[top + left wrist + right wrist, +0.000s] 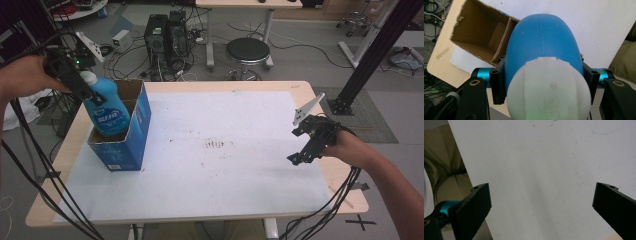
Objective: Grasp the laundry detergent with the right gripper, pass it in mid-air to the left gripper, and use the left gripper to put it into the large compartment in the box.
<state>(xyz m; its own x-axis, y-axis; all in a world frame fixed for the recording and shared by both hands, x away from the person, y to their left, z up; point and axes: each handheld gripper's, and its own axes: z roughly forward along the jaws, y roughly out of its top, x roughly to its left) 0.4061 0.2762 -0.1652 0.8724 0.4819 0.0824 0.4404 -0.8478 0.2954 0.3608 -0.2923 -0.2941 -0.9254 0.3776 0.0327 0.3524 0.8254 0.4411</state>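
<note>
Apparently bottle [106, 111] partly inside box [134, 135]

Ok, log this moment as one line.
left gripper: shut on blue bottle | bottle: partly in blue box | right gripper: open, empty

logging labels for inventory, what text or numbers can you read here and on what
Blue bottle: white lettering on its label, too blurred to read.
Blue cardboard box: small white print patch low on its front, too small to read.
Nothing else legible; the white table sheet bears only faint smudges.
</note>
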